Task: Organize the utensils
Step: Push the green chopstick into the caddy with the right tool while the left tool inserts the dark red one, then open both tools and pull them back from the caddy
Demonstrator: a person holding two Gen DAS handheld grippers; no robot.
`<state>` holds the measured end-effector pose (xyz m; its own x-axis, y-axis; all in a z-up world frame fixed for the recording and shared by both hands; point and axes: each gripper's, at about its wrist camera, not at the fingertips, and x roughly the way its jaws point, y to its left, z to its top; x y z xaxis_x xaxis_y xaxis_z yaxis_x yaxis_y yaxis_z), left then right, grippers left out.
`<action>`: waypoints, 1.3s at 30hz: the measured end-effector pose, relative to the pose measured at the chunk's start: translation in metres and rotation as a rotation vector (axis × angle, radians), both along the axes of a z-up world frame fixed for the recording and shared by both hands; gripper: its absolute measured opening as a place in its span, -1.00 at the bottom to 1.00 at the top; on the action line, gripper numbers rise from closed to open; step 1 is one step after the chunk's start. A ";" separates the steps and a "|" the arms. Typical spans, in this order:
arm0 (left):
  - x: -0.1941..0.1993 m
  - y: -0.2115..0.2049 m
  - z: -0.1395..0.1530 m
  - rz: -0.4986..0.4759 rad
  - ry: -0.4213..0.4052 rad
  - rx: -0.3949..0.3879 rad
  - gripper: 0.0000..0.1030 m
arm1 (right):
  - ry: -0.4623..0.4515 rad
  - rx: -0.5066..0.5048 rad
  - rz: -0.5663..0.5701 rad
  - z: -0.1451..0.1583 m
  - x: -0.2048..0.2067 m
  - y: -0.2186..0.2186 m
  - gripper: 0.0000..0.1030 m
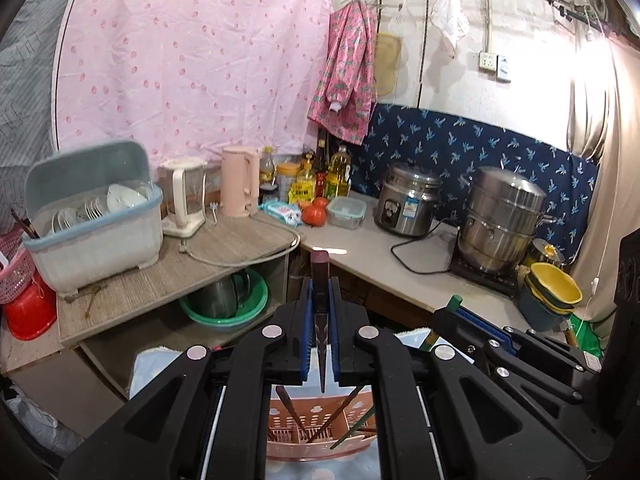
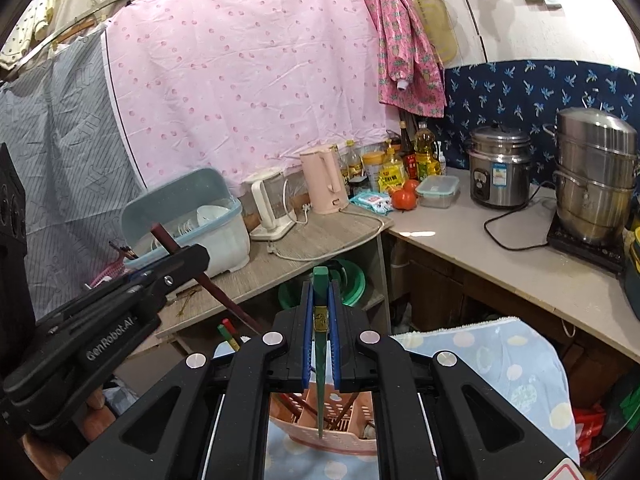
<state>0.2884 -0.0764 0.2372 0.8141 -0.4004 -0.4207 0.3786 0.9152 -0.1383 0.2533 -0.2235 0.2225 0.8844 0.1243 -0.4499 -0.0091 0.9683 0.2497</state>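
Left gripper (image 1: 320,300) clamps 1 dark maroon chopstick (image 1: 320,276); right gripper (image 2: 320,300) clamps 1 green chopstick (image 2: 320,280). Both tips hang over pink utensil basket (image 2: 320,436) below.

Both wrist views look along their fingers, close above the pink holder (image 1: 320,428), sharing the kitchen counter (image 2: 500,256) beyond

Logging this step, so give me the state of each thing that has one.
left tongs: shut on dark red chopstick
right tongs: shut on green chopstick
pink utensil basket: holds several chopsticks
dish box: lid open, dishes inside
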 end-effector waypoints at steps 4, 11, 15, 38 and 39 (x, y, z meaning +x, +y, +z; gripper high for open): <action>0.012 0.000 -0.024 0.014 0.058 0.003 -0.87 | 0.019 0.031 0.007 -0.006 0.007 -0.004 -0.86; 0.008 0.008 -0.012 0.020 0.043 -0.022 -0.87 | -0.063 0.009 -0.002 0.028 0.001 -0.006 -0.86; 0.000 0.010 0.011 0.017 -0.008 -0.028 -0.87 | -0.083 -0.013 -0.010 0.036 0.002 -0.004 -0.87; 0.003 0.007 -0.077 0.124 0.111 0.088 -0.11 | 0.111 0.002 -0.062 -0.066 0.007 -0.006 -0.03; 0.003 0.007 -0.078 0.125 0.116 0.093 -0.11 | 0.114 0.002 -0.063 -0.067 0.004 -0.007 -0.02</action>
